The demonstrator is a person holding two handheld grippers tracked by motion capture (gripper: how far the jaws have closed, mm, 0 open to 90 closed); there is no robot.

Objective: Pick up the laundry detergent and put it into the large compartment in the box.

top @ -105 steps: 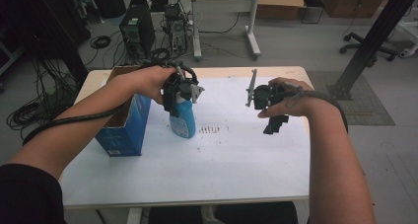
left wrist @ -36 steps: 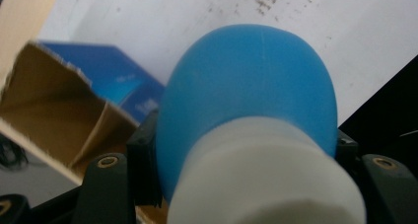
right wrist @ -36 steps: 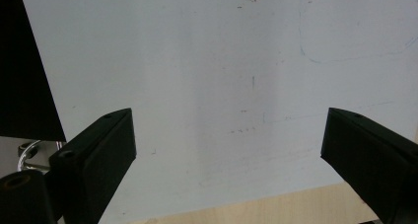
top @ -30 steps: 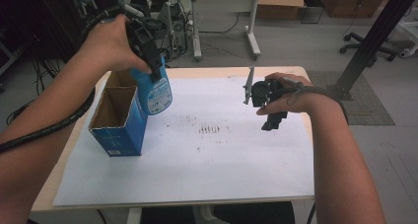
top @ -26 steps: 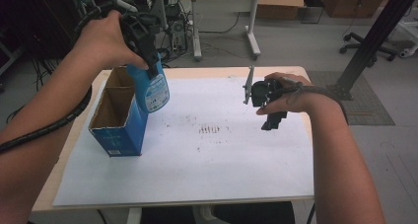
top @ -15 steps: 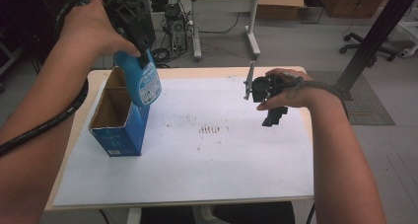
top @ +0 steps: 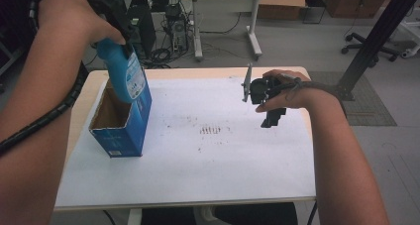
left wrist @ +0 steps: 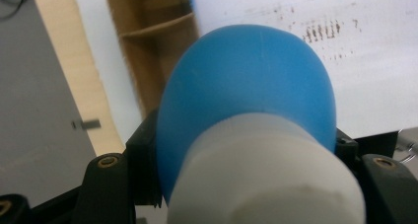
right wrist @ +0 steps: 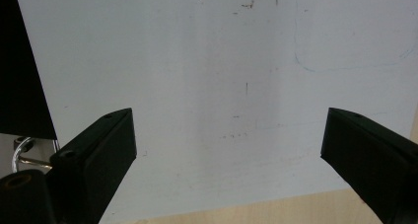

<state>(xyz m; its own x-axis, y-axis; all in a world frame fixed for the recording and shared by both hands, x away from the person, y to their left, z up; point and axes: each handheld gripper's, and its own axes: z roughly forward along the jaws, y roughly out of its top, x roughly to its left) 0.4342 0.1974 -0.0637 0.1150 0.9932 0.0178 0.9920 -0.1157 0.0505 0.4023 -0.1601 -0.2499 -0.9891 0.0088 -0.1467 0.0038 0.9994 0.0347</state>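
Note:
A blue bottle (top: 124,75) with a white cap (left wrist: 266,179) hangs tilted over the open blue cardboard box (top: 123,128). The bottle's lower end is at the box's mouth. My left gripper (top: 115,34) is shut on the bottle near its cap, with a black jaw on either side of it in the left gripper view. The box's brown inside (left wrist: 148,51) lies beyond the bottle there. My right gripper (top: 271,117) hovers over the right half of the table, open, with nothing between its jaws and white sheet (right wrist: 222,86) under them.
A white sheet with small brown stains (top: 212,131) covers the wooden table (top: 198,72). Behind the table are a desk (top: 225,7), computer towers and cables on the floor. A black post (top: 376,36) and an office chair (top: 396,41) stand at the right.
My left gripper has lifted the bottle off the table, carried it left and up, and now holds it at the box's opening. The right gripper has hardly moved.

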